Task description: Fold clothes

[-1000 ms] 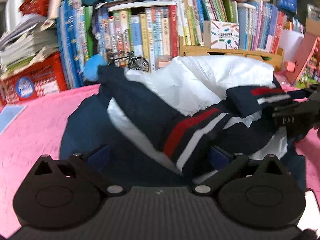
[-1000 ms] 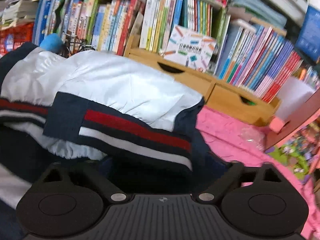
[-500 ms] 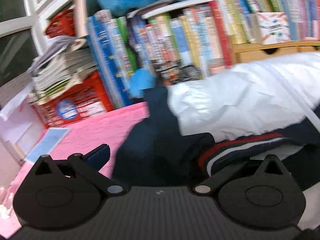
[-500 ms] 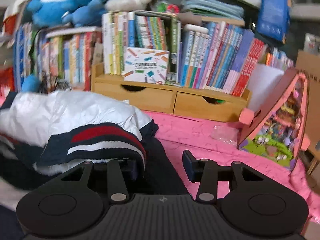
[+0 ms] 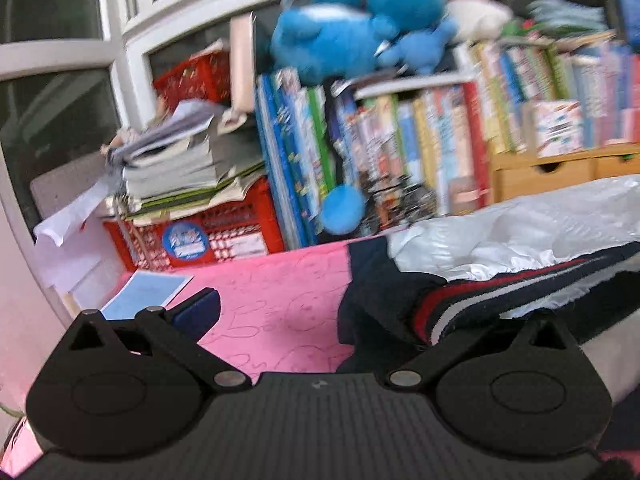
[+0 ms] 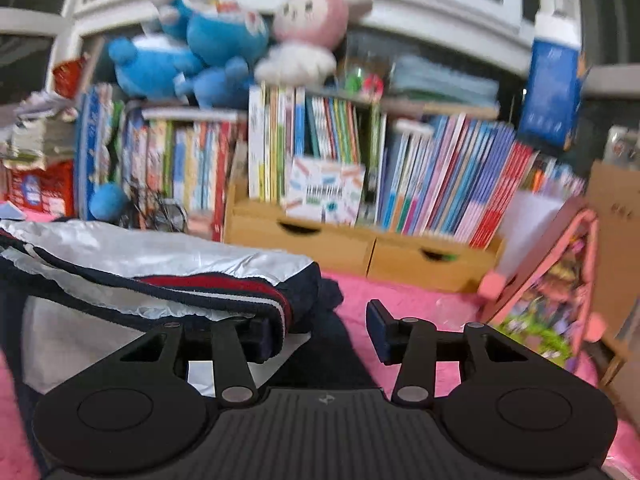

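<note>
Your jacket (image 5: 500, 248), navy and white with a red-white striped hem, lies bundled on the pink table (image 5: 272, 288), white lining on top and striped band doubled along the near edge, so it reads as partly folded, though the stack looks loose and puffy, not flat. Your left gripper (image 5: 316, 312) has its fingers spread wide: one blue pad (image 5: 198, 312) sits over bare pink table, the other is hidden under the striped hem, so nothing is pinched. Your right gripper (image 6: 320, 332) is also spread, one finger (image 6: 378, 330) clear over the table, the other tucked against the hem fold (image 6: 248, 292); it holds no cloth. Judging by that, both tools flank the bundle's two ends, probably to steady or square it. This fits either a release after a fold or a reach for another grab; can't tell which. Containers: red crate (image 5: 224, 236) at the back left carries a paper stack (image 5: 180, 168) on top, its contents unclear. Wooden drawer unit (image 6: 360, 248) has both drawers closed, books (image 6: 440, 184) standing above it. Plush toys (image 6: 192, 52) sit on the book row.
</note>
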